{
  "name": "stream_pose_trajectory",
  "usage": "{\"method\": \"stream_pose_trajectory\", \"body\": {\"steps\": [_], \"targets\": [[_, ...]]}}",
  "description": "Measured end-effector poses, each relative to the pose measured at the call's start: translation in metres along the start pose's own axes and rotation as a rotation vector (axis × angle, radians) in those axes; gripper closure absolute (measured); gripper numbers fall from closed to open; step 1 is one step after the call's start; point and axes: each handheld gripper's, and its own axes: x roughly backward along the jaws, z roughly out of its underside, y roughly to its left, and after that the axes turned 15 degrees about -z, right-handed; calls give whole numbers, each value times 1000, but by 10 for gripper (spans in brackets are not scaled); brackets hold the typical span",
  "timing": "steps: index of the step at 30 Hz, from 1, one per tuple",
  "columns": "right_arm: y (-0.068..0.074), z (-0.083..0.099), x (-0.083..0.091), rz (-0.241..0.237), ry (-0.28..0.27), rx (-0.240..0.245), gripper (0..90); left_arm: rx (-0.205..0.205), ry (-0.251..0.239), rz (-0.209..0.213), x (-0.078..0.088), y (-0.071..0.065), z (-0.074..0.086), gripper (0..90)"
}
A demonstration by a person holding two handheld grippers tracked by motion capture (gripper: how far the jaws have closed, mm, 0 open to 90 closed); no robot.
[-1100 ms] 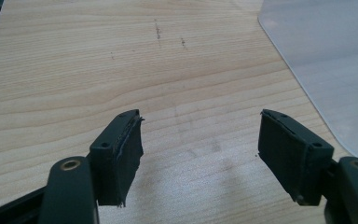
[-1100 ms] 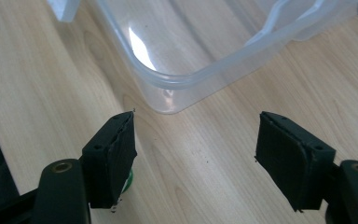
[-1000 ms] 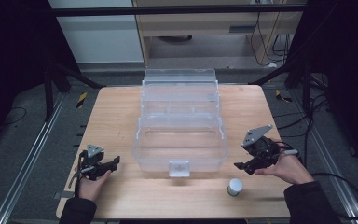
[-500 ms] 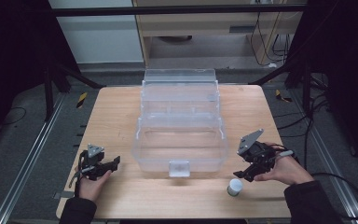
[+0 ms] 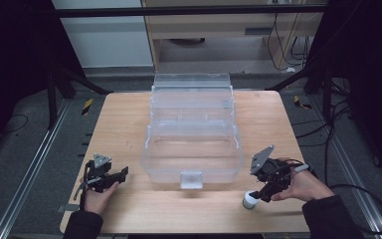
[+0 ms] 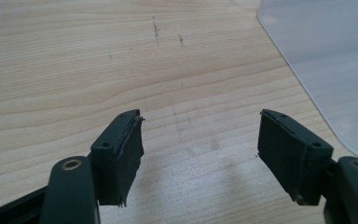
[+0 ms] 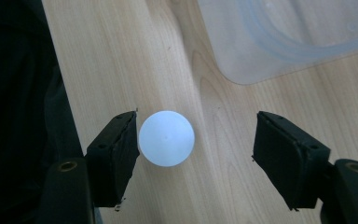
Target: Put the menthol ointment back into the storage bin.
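1. Hovering right over the small white-capped jar (image 5: 249, 199), the right gripper (image 5: 264, 191) points steeply down at the front right of the wooden table (image 5: 124, 124).
2. From the right gripper view, the jar's round white cap (image 7: 167, 138) sits between the spread jaws, right up against the left one and well clear of the other; nothing is clamped.
3. The jar stands upright on the bare wood, just off the front right corner of the clear plastic organizer box (image 5: 194, 139), which sits in the middle of the table with its tiers stepped open.
4. Over on the other side, the left gripper (image 5: 122, 173) is held low near the front left edge, aimed toward the box.
5. Its own view shows the jaws wide apart over plain wood grain, holding nothing, with a corner of the clear box (image 6: 326, 51) at the upper right.
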Motion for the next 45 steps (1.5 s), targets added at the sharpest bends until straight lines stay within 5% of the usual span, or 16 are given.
{"method": "stream_pose_trajectory", "body": {"steps": [17,45], "targets": [[8,2,-16,-51,89,24,322,-1,2,0,0,0,0,302],[-3,-1,-47,-63,212,43,423,-3,4,-3,0,0,0,305]]}}
